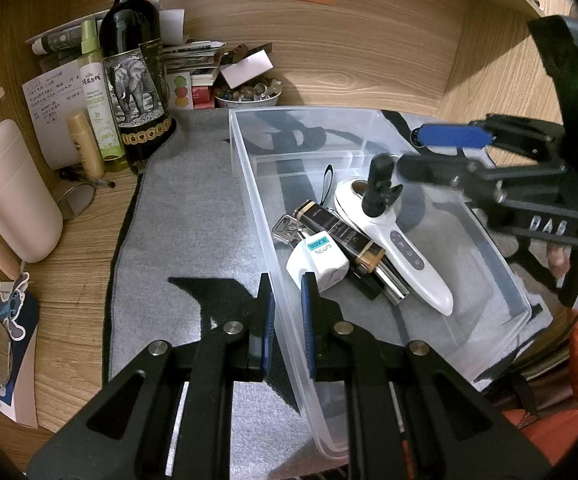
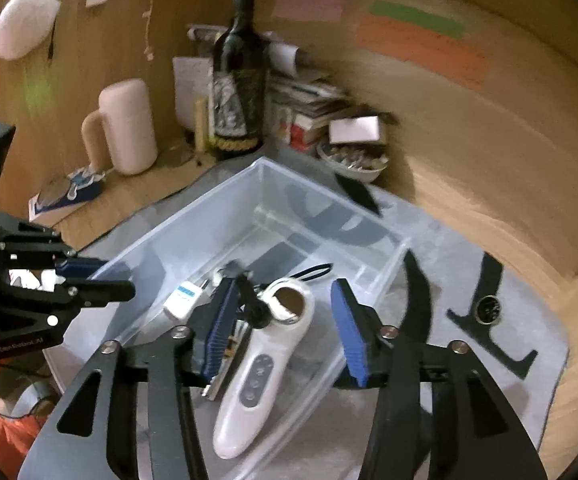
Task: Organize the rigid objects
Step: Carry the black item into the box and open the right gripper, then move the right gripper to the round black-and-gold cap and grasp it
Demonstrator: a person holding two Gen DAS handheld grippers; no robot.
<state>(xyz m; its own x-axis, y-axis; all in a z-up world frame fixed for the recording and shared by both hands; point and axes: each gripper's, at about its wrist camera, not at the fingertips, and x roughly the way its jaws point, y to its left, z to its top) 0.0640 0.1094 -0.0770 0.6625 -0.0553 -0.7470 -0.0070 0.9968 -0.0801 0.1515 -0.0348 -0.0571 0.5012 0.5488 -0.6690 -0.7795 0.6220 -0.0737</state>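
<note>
Most of the tidying looks done: the clear plastic bin on the grey felt mat already holds a white handheld massager, a white plug adapter, a dark gold-trimmed case and a small black figurine. The left gripper pinches the bin's near-left wall, jaws narrow. The right gripper hovers above with jaws wide and empty. A dark round coin-like piece lies on the mat to the right, probably next.

Readable: "DAS" on right gripper body at 3 o'clock. Elephant picture label on wine bottle; its wording illegible.
</note>
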